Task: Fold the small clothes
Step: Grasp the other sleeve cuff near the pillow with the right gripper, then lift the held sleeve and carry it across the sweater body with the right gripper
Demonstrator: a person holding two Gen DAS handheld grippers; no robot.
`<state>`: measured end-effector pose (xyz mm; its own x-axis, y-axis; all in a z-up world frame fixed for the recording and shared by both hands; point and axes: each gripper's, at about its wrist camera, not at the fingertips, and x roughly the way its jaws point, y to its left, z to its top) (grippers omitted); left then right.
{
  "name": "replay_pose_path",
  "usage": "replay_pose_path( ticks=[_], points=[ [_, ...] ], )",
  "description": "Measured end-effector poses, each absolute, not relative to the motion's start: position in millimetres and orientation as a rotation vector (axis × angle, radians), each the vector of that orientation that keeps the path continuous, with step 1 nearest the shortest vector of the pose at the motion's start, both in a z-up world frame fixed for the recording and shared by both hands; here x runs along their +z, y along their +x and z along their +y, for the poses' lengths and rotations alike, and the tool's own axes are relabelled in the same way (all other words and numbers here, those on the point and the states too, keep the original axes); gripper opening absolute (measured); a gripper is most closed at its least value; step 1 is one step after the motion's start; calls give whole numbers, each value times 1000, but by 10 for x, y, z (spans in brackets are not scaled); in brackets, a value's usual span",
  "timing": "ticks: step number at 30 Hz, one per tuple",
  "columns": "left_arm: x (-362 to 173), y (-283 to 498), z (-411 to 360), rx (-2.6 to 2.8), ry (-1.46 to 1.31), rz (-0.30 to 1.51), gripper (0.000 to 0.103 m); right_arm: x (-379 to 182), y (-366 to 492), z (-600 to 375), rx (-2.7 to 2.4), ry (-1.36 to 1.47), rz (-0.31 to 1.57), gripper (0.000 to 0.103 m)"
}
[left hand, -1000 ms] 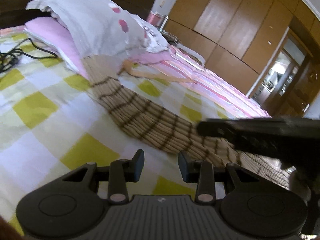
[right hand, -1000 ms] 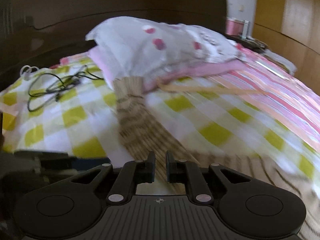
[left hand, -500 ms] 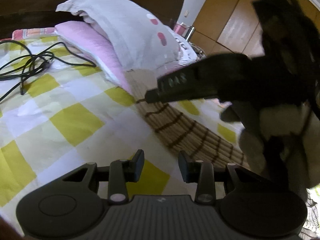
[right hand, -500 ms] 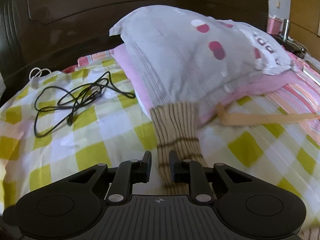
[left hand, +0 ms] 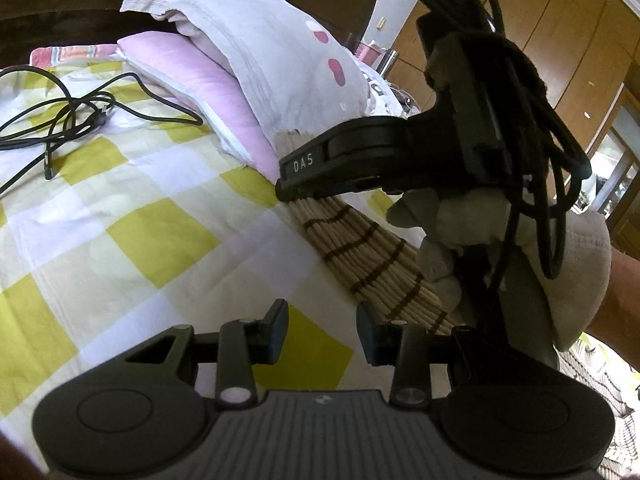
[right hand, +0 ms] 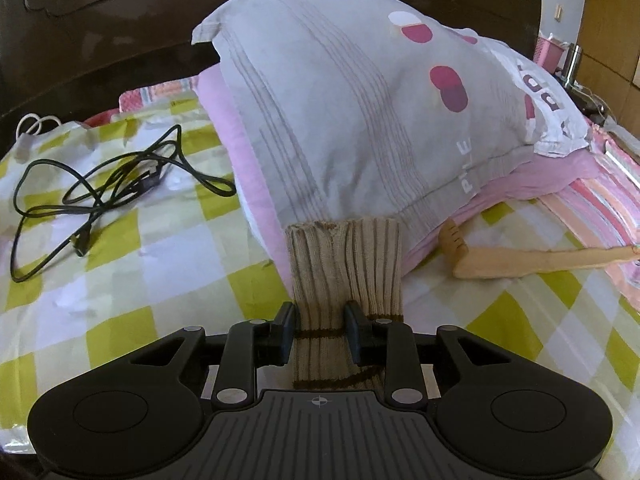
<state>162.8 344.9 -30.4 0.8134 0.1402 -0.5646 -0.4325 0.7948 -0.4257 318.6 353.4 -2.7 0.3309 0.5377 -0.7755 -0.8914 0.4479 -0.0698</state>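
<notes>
A beige ribbed knit garment with brown stripes lies stretched over the yellow checked sheet, its cuff end against the pillows. My right gripper hovers low over that end. Its jaws are opening, a strip of the knit lies between the fingers, and the pads are not pressing it. In the left wrist view the garment runs diagonally under the right tool's black housing and a gloved hand. My left gripper stands open above bare sheet, just left of the garment's edge, holding nothing.
A grey pillow with red spots lies on a pink one right behind the cuff. A tangled black cable lies at the left. A wooden stick rests at the right. Dark headboard behind.
My right gripper has travelled along the garment to its cuff by the pillows, sinking, and its jaws have widened. In the left wrist view the right tool and gloved hand now fill the right side.
</notes>
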Motion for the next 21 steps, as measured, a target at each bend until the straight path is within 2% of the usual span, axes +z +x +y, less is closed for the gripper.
replay_pose_path(
  ticks=[8,21],
  points=[
    [-315,1632,3467,320,-586,541,42,120,3241,3388,1036,-444,770,28],
    [-329,1650,3464,314,-584,547,42,-60,3284,3596,998,-517,751,29]
  ],
)
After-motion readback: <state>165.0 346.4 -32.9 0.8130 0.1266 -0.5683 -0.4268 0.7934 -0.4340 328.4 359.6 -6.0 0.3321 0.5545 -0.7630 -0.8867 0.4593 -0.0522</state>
